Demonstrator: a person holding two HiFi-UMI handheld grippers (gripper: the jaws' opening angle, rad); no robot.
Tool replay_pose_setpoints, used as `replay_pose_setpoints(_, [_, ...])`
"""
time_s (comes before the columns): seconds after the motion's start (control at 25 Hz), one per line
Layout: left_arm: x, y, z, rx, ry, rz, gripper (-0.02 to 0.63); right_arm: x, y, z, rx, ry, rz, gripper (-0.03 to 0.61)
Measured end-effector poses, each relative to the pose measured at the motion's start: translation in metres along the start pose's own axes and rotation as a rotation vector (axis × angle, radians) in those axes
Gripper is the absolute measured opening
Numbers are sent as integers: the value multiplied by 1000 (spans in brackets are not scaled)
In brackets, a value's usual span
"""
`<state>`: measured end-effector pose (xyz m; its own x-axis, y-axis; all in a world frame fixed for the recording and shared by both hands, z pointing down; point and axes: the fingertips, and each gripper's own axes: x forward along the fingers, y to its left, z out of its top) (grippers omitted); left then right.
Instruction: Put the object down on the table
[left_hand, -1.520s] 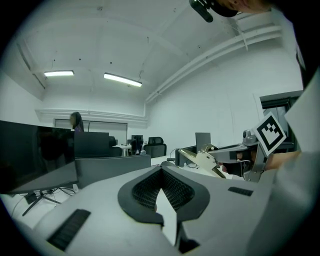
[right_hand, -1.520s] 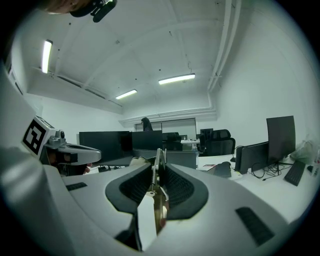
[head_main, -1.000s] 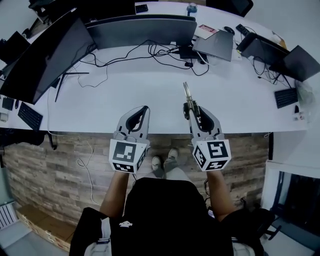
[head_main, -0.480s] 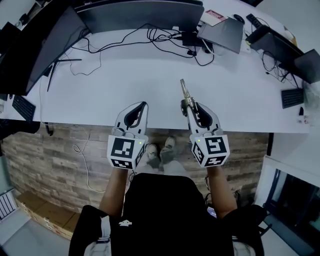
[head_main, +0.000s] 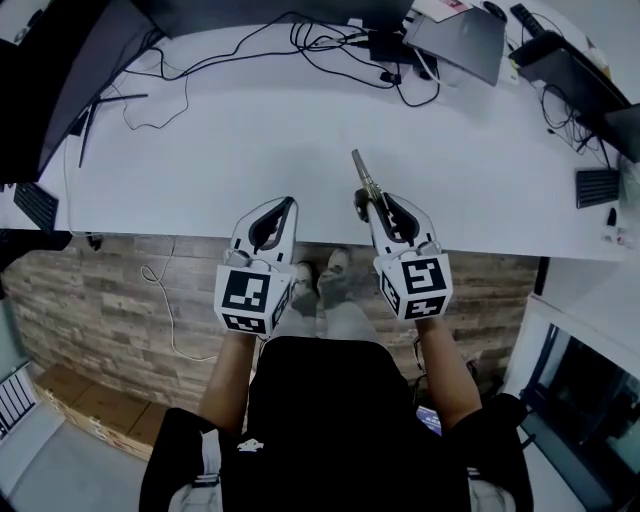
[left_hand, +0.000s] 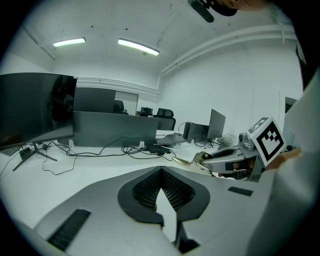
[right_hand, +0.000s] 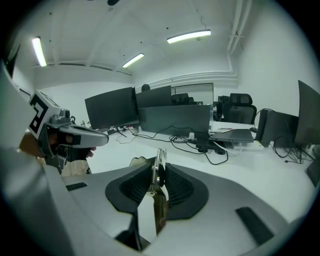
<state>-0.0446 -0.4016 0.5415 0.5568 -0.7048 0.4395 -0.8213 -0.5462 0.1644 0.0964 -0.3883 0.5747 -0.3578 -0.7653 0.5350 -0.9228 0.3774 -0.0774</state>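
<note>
Evidently the put-down is not yet done: the right gripper (head_main: 373, 206) pinches a metal hand tool (head_main: 361, 171) over the white table (head_main: 240, 150) near frame centre, while the left gripper (head_main: 288, 205) has its jaws pressed together, empty.

Black cables (head_main: 330, 45) are laid in loose loops beside a closed grey laptop (head_main: 458, 35). A dark monitor (head_main: 50, 90) is seen far left, a keyboard (head_main: 598, 187) far right. The floor (head_main: 120, 300) is wood-planked.
</note>
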Motion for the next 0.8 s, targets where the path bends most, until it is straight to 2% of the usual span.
replay_pose_setpoints(0.2, [9, 2, -13, -10, 18, 5, 12, 20, -2, -27, -92, 78, 16, 92])
replay_pose_setpoints(0.48, [16, 6, -36, -41, 57, 17, 12, 48, -2, -62, -161, 166, 48, 92])
replay_pose_setpoints(0.8, [19, 11, -55, -58, 87, 39, 12, 78, -17, -82, -259, 226, 52, 92])
